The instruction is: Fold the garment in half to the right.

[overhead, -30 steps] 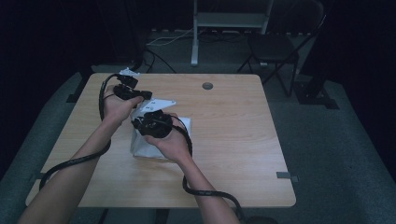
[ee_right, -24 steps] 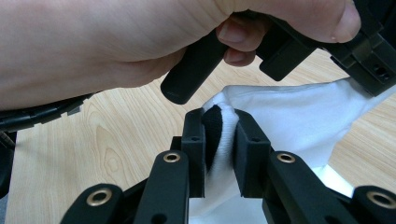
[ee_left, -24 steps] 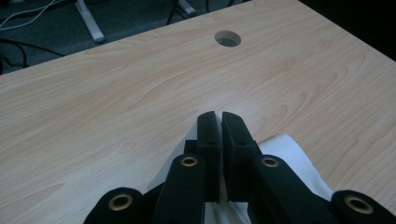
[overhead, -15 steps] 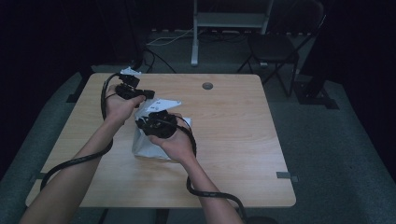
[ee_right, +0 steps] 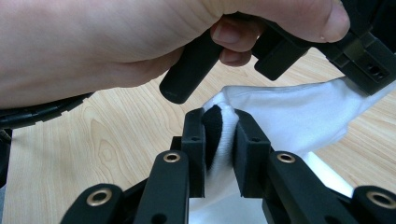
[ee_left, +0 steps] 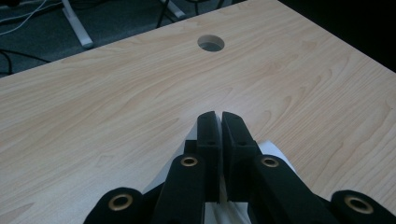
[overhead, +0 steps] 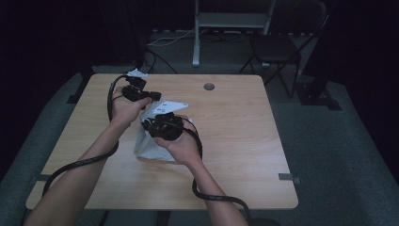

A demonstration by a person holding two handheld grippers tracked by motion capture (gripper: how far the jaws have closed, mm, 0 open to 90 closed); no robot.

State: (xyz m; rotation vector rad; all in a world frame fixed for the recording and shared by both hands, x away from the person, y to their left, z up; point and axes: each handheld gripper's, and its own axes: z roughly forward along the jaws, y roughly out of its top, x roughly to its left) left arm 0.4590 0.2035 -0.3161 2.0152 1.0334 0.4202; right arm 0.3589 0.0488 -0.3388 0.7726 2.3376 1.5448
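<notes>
left tool [ee_left: 219, 122]: pinching thin white cloth [ee_right: 299, 112] | right tool [ee_right: 220, 122]: clamping its bunched soft fold | table [ee_left: 116, 102]: pale woodgrain

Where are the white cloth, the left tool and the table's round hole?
white cloth [ee_right: 299, 112], right gripper view, its stretched middle.
left tool [ee_left: 219, 119], left gripper view, between its tips.
round hole [ee_left: 210, 43], left gripper view, its centre.
</notes>
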